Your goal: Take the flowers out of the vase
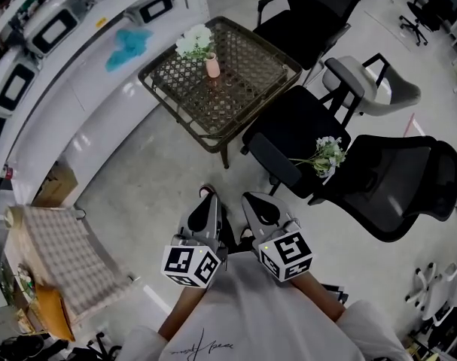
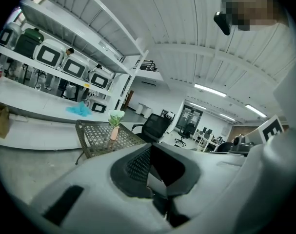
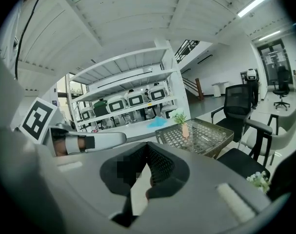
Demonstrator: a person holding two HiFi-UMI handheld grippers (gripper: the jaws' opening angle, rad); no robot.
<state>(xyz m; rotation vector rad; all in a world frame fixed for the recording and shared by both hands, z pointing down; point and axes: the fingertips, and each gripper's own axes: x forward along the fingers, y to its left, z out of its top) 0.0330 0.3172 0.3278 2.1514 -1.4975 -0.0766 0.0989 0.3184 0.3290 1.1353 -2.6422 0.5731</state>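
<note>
both tools low in the centre of the head view, side by side, tips pointing toward the top of the frame over bare grey floor. left gripper [image 1: 206, 195]: jaws together, nothing between them. right gripper [image 1: 251, 199]: jaws together as well, nothing gripped. the marker cubes [image 1: 190, 265] sat at the bottom of the frame, just above the person's white shirt.

we noted the pink vase [image 1: 212, 65] upright on the woven table [image 1: 251, 59], upper centre of the frame, well apart from both tools. white flowers [image 1: 194, 40] with green leaves stood in the vase, leaning toward the left of the frame. neither tool touched vase, flowers or table.

a second bunch of flowers [image 1: 327, 155] lay on the seat of a black office chair [image 1: 288, 126], right of centre. a grey chair [image 1: 364, 81] stood above it. a blue cloth [image 1: 129, 45] lay on the white counter [image 1: 85, 89], upper left.
</note>
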